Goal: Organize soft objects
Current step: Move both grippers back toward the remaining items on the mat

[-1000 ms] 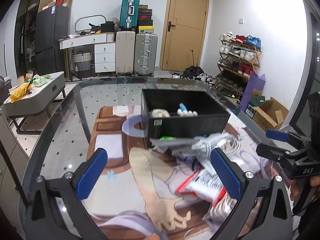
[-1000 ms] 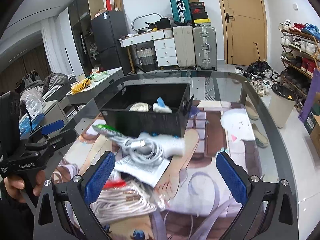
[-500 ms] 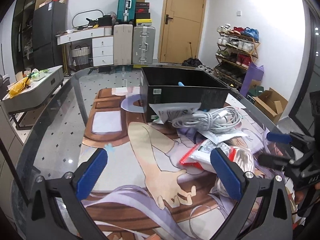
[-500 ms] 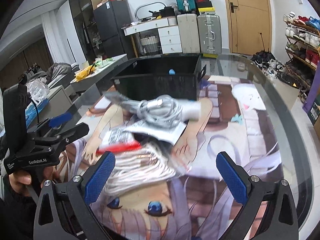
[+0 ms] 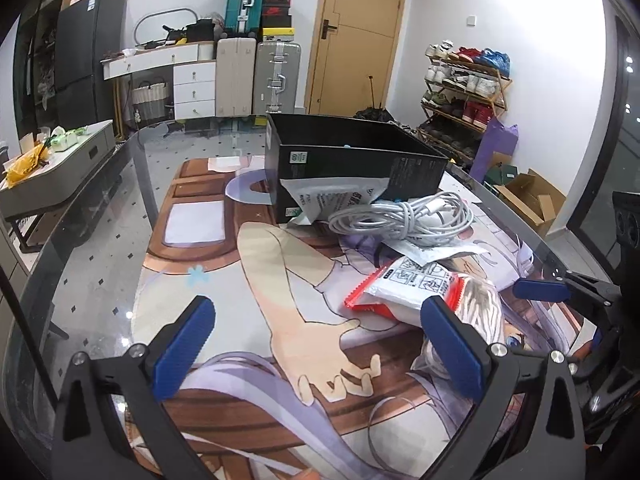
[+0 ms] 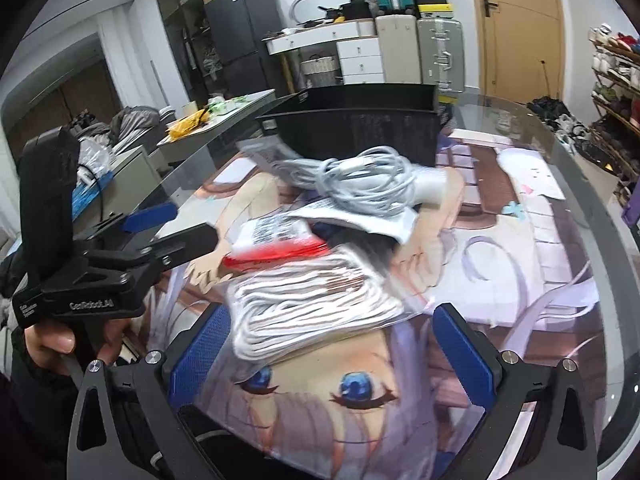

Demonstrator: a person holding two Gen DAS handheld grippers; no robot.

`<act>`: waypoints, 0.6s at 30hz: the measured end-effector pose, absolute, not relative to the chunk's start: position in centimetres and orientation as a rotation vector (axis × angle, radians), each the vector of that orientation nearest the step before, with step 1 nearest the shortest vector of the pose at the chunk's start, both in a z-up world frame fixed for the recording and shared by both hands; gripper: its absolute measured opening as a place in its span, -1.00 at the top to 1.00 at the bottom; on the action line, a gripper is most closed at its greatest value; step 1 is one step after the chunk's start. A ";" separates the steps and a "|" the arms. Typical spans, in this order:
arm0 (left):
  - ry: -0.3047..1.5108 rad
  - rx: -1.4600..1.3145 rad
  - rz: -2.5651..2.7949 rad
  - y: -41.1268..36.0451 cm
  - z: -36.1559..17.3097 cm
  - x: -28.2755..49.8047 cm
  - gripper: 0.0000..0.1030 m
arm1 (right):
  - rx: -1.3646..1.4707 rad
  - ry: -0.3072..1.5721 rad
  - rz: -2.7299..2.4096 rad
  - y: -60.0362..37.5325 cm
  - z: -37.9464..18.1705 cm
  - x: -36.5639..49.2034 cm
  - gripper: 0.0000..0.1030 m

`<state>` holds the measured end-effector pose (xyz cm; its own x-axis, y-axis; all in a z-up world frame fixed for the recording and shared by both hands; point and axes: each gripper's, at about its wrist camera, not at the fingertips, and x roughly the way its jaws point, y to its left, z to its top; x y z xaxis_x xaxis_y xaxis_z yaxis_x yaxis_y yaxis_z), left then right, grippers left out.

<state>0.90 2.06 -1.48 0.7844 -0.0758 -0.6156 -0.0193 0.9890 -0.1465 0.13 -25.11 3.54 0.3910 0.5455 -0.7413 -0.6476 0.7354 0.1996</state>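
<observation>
Left wrist view: the left tool (image 5: 320, 344) is seen with fingers apart, nothing between them. The right tool (image 6: 332, 344) is also spread wide, and the bagged white rope (image 6: 312, 308) lies just before it on the tabletop (image 5: 92, 248). A coiled white cable (image 5: 400, 216) rests beside the black box (image 5: 352, 160).

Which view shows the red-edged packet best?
The left wrist view: the red-edged packet is sharp there, its printed pictogram face and zigzag red edge readable, partly behind the left claw's finger. In the right wrist view the packet is motion-blurred and partly covered by the bagged white cord.
</observation>
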 end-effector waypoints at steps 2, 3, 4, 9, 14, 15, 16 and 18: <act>0.667 -0.153 -0.034 2.1 -1.5 0.8 -1.00 | -0.160 0.893 0.766 -24.5 3.2 0.0 -0.99; 0.668 -0.157 -0.037 2.1 -1.5 0.8 -1.00 | -0.170 0.893 0.766 -24.3 3.0 -0.1 -0.99; 0.670 -0.162 -0.041 2.1 -1.5 0.8 -1.00 | -0.181 0.893 0.767 -24.1 2.8 -0.1 -0.99; 0.678 -0.161 -0.049 2.1 -1.6 0.8 -1.00 | -0.226 0.901 0.744 -24.0 2.3 0.2 -0.99; 0.680 -0.158 -0.050 2.0 -1.6 0.9 -1.00 | -0.218 0.904 0.705 -25.8 2.3 0.9 -0.99; 0.679 -0.159 -0.051 2.0 -1.6 0.8 -1.00 | -0.214 0.906 0.694 -26.2 2.2 1.0 -0.99; 0.680 -0.160 -0.052 2.0 -1.6 0.8 -1.00 | -0.208 0.906 0.683 -26.7 2.2 1.2 -0.99; 0.680 -0.157 -0.051 1.9 -1.6 0.8 -1.00 | -0.188 0.912 0.661 -27.5 2.3 1.5 -0.99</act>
<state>0.83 1.89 -1.57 0.7765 -0.0985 -0.6223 -0.0040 0.9869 -0.1612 1.48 -27.53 2.26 0.4313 0.4500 -0.7820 -0.6032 0.7883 0.1209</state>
